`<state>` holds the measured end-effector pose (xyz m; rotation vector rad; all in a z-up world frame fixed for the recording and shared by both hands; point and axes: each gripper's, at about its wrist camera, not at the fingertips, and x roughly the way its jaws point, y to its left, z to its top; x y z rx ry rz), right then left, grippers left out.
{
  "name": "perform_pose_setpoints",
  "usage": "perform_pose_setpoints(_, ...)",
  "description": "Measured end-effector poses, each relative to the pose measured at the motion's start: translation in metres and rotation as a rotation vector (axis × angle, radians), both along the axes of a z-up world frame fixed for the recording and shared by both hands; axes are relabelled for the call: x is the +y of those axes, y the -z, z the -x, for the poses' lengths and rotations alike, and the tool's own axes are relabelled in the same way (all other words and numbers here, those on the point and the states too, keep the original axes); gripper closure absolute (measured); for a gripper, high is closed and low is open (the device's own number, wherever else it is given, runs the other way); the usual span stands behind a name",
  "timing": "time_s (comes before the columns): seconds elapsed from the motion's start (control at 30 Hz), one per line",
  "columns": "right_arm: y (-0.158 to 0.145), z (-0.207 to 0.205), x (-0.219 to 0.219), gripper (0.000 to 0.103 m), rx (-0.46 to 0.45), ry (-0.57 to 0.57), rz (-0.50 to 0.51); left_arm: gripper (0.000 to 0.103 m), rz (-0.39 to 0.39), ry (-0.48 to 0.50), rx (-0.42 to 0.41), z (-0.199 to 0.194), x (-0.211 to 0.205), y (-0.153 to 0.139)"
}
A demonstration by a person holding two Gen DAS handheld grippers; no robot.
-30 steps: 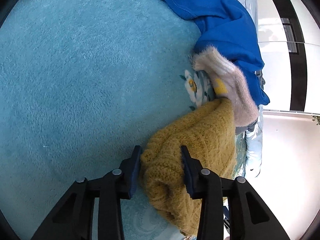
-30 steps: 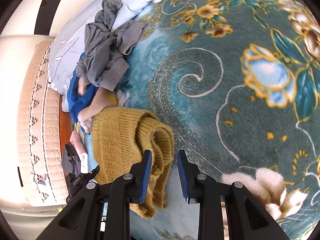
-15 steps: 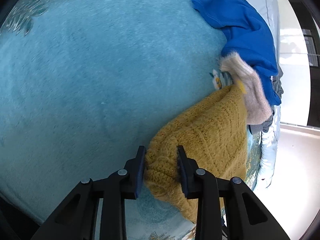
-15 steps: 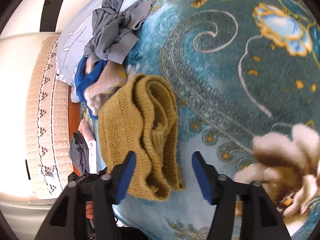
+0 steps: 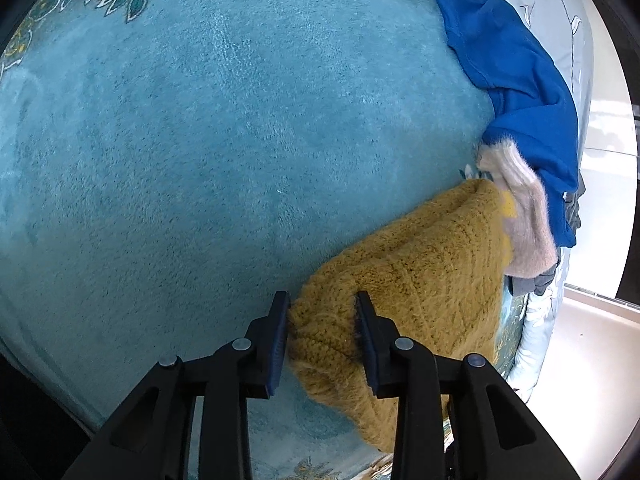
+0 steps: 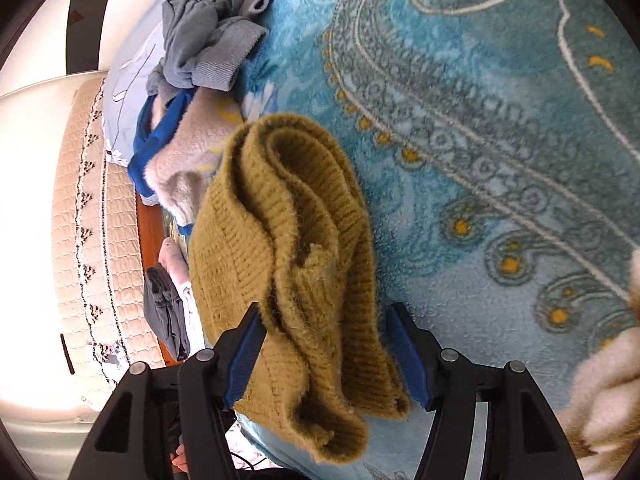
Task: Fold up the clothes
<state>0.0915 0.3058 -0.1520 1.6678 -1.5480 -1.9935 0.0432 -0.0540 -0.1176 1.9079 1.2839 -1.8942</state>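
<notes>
A mustard-yellow knit sweater (image 5: 416, 280) lies folded in thick layers on the teal blanket (image 5: 200, 140). My left gripper (image 5: 322, 312) is shut on one bunched edge of it, the knit squeezed between both pads. In the right wrist view the same sweater (image 6: 288, 248) shows its rolled folds, and my right gripper (image 6: 326, 324) stands open with a finger on each side of the folded end, not pressing it.
A blue garment (image 5: 516, 68), a fluffy beige garment (image 5: 524, 216) and a crumpled grey garment (image 6: 208, 36) are piled beside the sweater near the blanket's edge. A pale pillow (image 5: 560, 20) and a quilted cream headboard (image 6: 84, 216) lie beyond. The patterned blanket (image 6: 500, 140) spreads wide to the right.
My right gripper has opened and let go of the sweater fold, then come closer over it. The left gripper has closed tighter on the knit edge and pulled back.
</notes>
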Motion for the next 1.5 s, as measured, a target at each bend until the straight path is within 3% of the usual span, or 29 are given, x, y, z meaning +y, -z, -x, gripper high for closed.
perform_pose_setpoints(0.1,0.004,0.000,-0.005,0.041,-0.001,0.014,0.030,0.059,-0.008,-0.025,-0.008,0.001,-0.003,0.001)
perform_pose_setpoints(0.17,0.009,0.000,-0.006,0.054,-0.009,0.029,0.047,0.057,-0.011,-0.057,0.003,0.002,-0.009,-0.001)
perform_pose_setpoints(0.3,0.014,-0.002,-0.005,0.063,-0.012,0.057,0.076,0.054,0.040,-0.085,0.068,0.010,-0.019,-0.014)
perform_pose_setpoints(0.43,0.006,0.002,-0.006,0.070,0.003,0.025,0.048,0.053,0.018,-0.076,0.117,0.020,-0.019,-0.017)
perform_pose_setpoints(0.6,-0.004,0.014,0.006,0.071,0.026,0.017,0.015,0.051,-0.013,0.022,0.160,0.036,-0.005,-0.016)
perform_pose_setpoints(0.77,-0.003,0.030,0.010,0.071,0.014,-0.003,-0.010,0.041,-0.051,0.176,0.206,0.063,0.030,-0.012)
perform_pose_setpoints(0.87,-0.002,0.031,0.012,0.071,0.016,-0.006,-0.007,0.041,-0.009,0.256,0.181,0.070,0.046,-0.001)
perform_pose_setpoints(1.4,0.004,0.025,0.016,0.070,0.001,0.014,0.012,0.042,-0.023,0.332,0.184,0.090,0.065,0.018)
perform_pose_setpoints(1.5,0.005,0.022,0.017,0.069,-0.004,0.032,0.021,0.051,-0.007,0.349,0.195,0.097,0.076,0.021)
